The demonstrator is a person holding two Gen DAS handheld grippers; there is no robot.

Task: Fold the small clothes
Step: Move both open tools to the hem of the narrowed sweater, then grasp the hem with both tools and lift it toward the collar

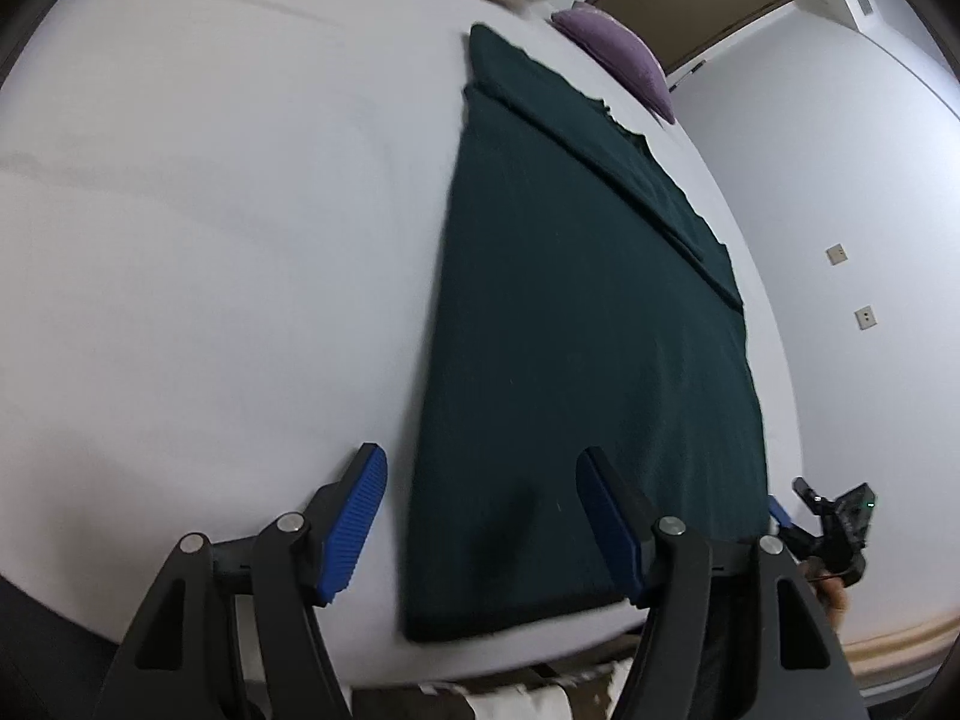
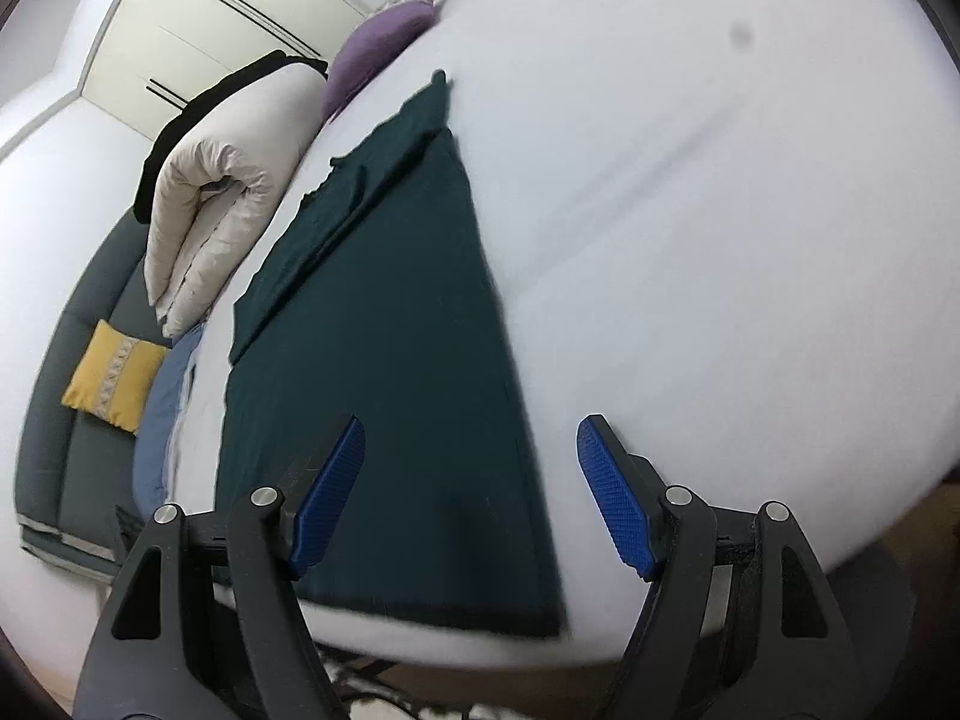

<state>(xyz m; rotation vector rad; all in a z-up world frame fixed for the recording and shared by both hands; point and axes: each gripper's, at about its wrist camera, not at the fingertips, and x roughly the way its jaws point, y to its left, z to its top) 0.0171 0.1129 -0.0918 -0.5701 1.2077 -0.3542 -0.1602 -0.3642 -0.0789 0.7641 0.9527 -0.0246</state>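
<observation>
A dark green garment [image 1: 576, 324] lies flat on the white bed [image 1: 210, 240], folded lengthwise into a long strip with a narrower folded layer along its far right edge. It also shows in the right wrist view [image 2: 390, 330]. My left gripper [image 1: 480, 474] is open and empty, hovering over the garment's near left corner. My right gripper [image 2: 471, 444] is open and empty, hovering over the garment's near right corner. The right gripper also shows in the left wrist view [image 1: 831, 525] beyond the garment's near right edge.
A purple pillow [image 1: 624, 60] lies at the far end of the bed; it also shows in the right wrist view [image 2: 384, 36]. A rolled white duvet [image 2: 216, 198] and a yellow cushion [image 2: 114, 375] rest on a grey sofa [image 2: 72, 396] to the left. The bed's near edge [image 2: 450, 642] is just below the grippers.
</observation>
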